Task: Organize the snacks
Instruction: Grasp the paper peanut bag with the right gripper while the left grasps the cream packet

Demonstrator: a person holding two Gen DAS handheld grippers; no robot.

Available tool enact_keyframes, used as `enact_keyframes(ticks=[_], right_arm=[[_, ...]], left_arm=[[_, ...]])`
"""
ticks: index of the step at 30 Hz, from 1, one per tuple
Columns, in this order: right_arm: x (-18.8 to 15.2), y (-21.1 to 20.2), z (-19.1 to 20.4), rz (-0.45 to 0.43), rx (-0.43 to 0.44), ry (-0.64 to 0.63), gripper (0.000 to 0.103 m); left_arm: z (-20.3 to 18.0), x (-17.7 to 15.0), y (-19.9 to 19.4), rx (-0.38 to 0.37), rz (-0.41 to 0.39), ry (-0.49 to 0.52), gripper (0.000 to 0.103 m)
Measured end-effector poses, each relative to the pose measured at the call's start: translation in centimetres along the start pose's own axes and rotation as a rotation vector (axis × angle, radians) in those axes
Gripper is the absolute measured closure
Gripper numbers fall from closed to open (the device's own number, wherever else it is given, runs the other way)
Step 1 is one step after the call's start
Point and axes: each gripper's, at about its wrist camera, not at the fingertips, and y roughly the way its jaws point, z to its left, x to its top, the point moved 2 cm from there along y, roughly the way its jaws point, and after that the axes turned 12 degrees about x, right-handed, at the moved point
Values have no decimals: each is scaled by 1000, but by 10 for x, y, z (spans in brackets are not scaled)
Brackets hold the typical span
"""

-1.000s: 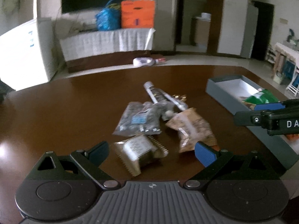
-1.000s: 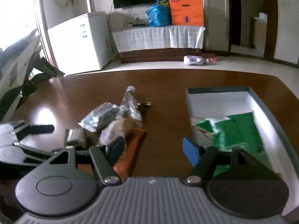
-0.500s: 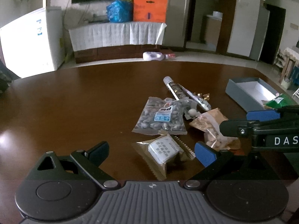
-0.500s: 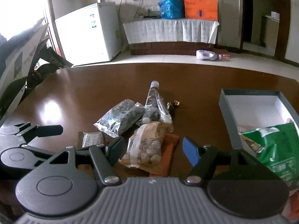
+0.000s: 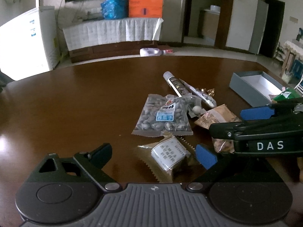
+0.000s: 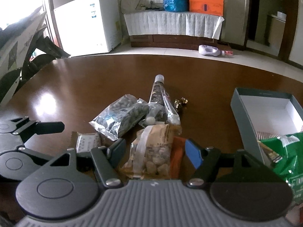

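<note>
Left gripper (image 5: 154, 154), jaws spread and just narrowing slightly, brackets a biscuit pack (image 5: 167, 156) without pressing it. Right gripper (image 6: 155, 149), jaws spread, straddles a peanut bag (image 6: 151, 151); box (image 6: 244, 117) at two o'clock.

Both handheld tools match: the black plastic left gripper (image 5: 154, 156) and right gripper (image 6: 153, 149) have ribbed grey housings, round side discs, silver screws, blue finger pads; white "DAS" lettering at three o'clock.

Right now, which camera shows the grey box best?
The right wrist view: the grey box shows its white floor and the green packet inside. The left wrist view catches the box smaller at the right edge, its near end behind the right gripper.
</note>
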Motion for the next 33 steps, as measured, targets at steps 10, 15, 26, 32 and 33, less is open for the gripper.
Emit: enact_keyframes(ticks=[10, 15, 26, 32, 33], right_arm=[[-3, 10, 1, 30, -29, -31, 33], [-6, 9, 0, 32, -27, -45, 48], [-8, 5, -4, 31, -6, -42, 55], [-6, 2, -4, 14, -1, -37, 55], [-7, 1, -4, 11, 0, -37, 55]], left_arm=[[-5, -6, 7, -28, 17, 14, 18], [-10, -8, 5, -46, 3, 42, 29], [-18, -7, 2, -78, 2, 88, 55], [-12, -6, 2, -86, 11, 47, 62], [-11, -6, 1, -89, 11, 41, 64]])
